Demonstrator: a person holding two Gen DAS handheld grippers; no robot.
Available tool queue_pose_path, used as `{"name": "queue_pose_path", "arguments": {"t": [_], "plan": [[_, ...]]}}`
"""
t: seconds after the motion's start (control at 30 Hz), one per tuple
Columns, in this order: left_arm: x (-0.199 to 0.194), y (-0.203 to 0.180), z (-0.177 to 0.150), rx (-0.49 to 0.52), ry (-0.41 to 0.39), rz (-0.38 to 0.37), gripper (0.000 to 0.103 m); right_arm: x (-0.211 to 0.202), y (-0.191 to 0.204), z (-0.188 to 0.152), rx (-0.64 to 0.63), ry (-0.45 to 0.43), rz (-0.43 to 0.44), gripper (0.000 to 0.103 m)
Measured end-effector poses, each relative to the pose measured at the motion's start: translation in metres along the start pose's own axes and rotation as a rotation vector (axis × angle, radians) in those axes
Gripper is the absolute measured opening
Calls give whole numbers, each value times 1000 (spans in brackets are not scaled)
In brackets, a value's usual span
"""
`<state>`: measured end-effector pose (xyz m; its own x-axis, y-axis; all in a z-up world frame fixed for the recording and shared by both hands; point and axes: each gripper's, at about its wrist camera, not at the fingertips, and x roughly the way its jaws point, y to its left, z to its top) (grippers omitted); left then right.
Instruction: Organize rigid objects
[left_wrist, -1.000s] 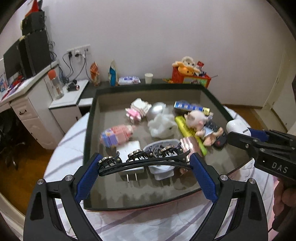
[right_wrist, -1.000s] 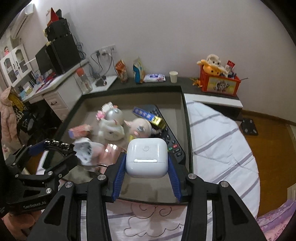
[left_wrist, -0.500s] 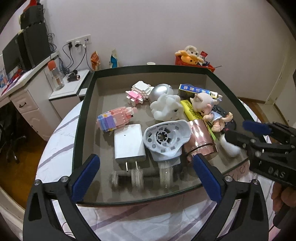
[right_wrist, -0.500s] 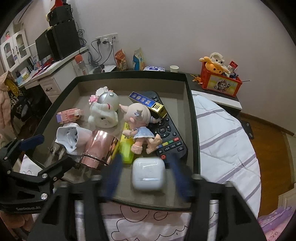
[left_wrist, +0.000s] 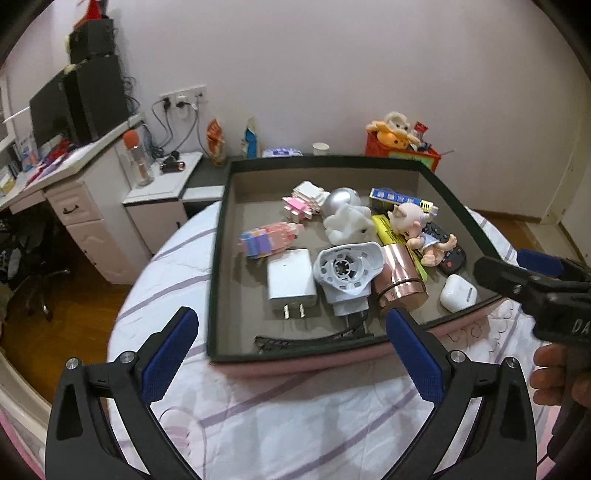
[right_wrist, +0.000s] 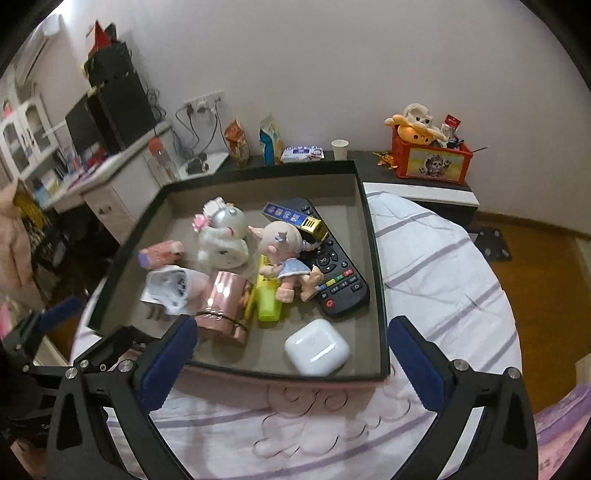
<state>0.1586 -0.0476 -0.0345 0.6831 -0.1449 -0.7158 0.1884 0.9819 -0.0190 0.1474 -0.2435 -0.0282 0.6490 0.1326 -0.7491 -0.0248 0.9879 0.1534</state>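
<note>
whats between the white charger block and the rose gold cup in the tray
A white travel plug adapter, its round socket face up, lies between the charger and the cup, touching the cup. The left wrist view shows it best.

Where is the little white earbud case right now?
The white earbud case lies inside the dark tray, in its near right corner in the right wrist view, just in front of the black remote and right of the yellow marker.

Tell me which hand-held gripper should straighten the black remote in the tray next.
Right. The right hand-held gripper is open and empty at the tray's near right corner, and the remote lies along that right wall. The left hand-held gripper faces the opposite side.
</note>
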Motion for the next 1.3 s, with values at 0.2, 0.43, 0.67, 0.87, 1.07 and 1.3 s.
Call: {"name": "queue_pose_path", "arguments": {"t": [0.2,0.43,0.67,0.87,1.07,1.3], "plan": [[-48,12,-12,-41,-48,9,103,-48,9,-19,43,-60,38,103],[-116,18,-41,-24,-94,28,103,-117,34,-61,28,-130,26,103],[-170,27,-78,-77,-113,32,103,-173,52,-111,17,-172,-40,103],[-228,12,-110,-40,-201,84,103,-210,65,-146,-6,-200,-85,103],[-271,-1,-135,-21,-271,82,103,-244,75,-174,-7,-254,-97,103],[-297,-6,-142,-21,-315,74,103,-271,84,-179,-24,-313,-110,103]]}}
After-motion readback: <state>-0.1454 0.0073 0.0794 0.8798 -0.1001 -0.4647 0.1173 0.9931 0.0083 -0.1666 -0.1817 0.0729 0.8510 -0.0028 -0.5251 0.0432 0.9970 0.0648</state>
